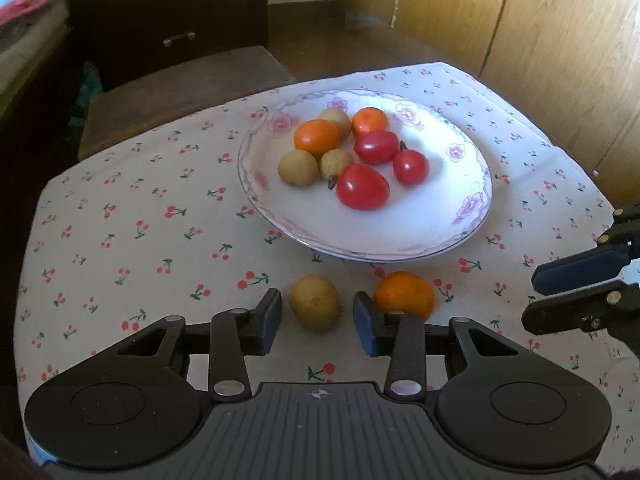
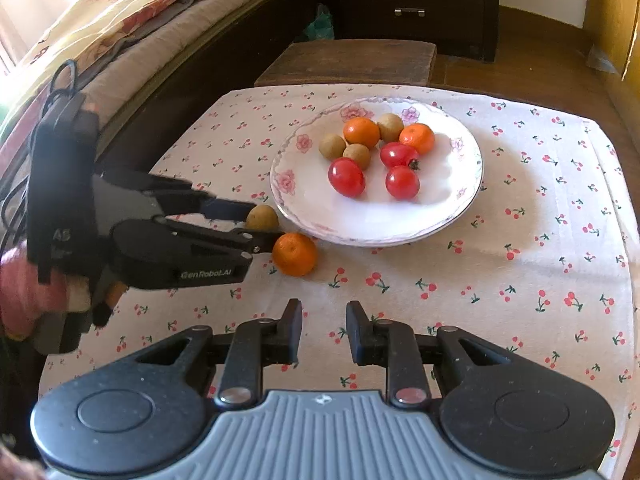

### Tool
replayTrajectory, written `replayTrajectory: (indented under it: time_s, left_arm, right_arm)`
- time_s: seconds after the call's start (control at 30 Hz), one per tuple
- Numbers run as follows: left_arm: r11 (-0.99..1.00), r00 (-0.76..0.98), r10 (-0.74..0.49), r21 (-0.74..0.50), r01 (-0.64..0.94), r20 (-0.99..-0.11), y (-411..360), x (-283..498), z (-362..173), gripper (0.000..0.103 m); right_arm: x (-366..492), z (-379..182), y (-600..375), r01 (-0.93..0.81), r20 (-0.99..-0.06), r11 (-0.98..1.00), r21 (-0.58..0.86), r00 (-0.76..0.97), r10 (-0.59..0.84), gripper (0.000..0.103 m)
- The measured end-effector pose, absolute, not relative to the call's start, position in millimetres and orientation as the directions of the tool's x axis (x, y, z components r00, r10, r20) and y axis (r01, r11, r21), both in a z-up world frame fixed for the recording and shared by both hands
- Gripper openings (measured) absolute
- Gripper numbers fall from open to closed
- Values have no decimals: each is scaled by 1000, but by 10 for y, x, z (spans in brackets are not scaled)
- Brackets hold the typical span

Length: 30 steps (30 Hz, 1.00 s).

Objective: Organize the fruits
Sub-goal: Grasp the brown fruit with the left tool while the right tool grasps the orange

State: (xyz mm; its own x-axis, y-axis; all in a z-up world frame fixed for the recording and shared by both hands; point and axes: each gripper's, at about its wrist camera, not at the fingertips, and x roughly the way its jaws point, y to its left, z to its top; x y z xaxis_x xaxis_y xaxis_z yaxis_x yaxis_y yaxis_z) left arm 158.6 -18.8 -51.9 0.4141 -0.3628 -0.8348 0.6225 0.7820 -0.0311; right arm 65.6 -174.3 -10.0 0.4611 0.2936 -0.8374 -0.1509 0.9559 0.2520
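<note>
From the left wrist camera, the left gripper [image 1: 318,322] hangs over the cherry-print tablecloth [image 1: 132,236], its jaws set apart around a loose longan [image 1: 315,301] that lies on the cloth just in front of the plate [image 1: 276,216]; a gap shows on either side of the fruit, so the pads are not pressing it and the grip is released. A loose mandarin [image 1: 405,294] sits on the cloth just beside that longan, also near the plate's front rim, right behind one finger. On the plate lie three tomatoes [image 1: 362,187], two mandarins and three more longans, bunched toward its middle. The right gripper [image 1: 560,294] pokes in from the side, off the plate's rim. From the right wrist camera, the right gripper [image 2: 324,330] hovers over bare cloth well in front of the plate [image 2: 452,216], fingers parted with nothing between them. To one side of the plate, the left gripper [image 2: 256,224] reaches in with the loose longan [image 2: 262,217] between its fingertips, close against the plate's rim, and the loose mandarin [image 2: 295,254] rests on the tablecloth [image 2: 500,280] just below it.
</note>
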Motion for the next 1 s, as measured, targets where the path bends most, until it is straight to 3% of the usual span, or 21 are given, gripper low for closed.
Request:
replayTrajectory:
  time_s: [0.03, 0.5, 0.8, 1.0]
  left_arm:
    - [792, 415, -362, -40, 610, -835, -177, 1587, -512, 35]
    - [849, 399, -331, -85, 521, -855, 254, 1269, -371, 34]
    - [856, 384, -340, -114, 504, -858, 310, 1217, -394, 35]
    - [861, 381, -350, -134, 491, -855, 316, 1220, -407, 36]
  right_arm:
    - [664, -95, -1743, -148, -836, 956, 252, 464, 292, 25]
    - [1028, -147, -1517, -94, -807, 927, 364, 464, 364, 30]
    - [1296, -391, -1351, -37, -865, 956, 291, 417, 280, 36]
    - [1363, -427, -1170, -110, -885, 977, 185, 412, 214, 36]
